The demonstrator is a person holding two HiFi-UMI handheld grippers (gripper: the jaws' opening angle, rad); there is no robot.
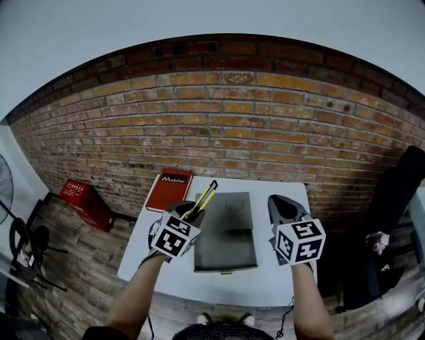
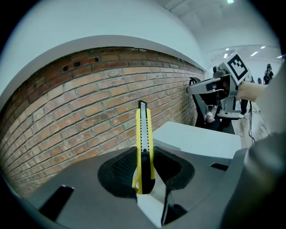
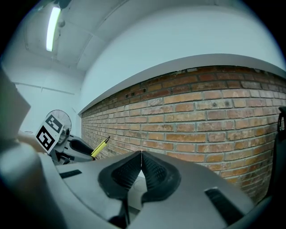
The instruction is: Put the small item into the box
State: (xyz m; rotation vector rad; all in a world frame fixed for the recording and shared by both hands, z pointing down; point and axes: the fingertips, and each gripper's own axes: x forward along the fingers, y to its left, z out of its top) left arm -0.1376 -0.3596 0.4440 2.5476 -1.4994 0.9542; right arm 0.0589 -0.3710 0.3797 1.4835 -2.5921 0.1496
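Jaws of left gripper [image 2: 144,157] clamping yellow knife [image 2: 143,127], right gripper [image 3: 141,157] jaws together

Red brick wall [image 1: 226,126] far side, plain white wall [image 1: 199,20] above it, white table [image 1: 219,285] near centre, wood-plank floor [image 1: 80,279], red crate [image 1: 85,201] left, fan [image 1: 5,182] far left, ceiling strip light [image 3: 52,27].

Left gripper [image 1: 191,214]: my jaws clamp a yellow utility knife [image 2: 144,147], upright between them.
Right gripper [image 1: 281,203]: my jaws meet tip to tip, nothing between.
Left forearm [image 1: 136,299]: bare, reaching forward.
Right forearm [image 1: 309,302]: bare, reaching forward, level with the left.
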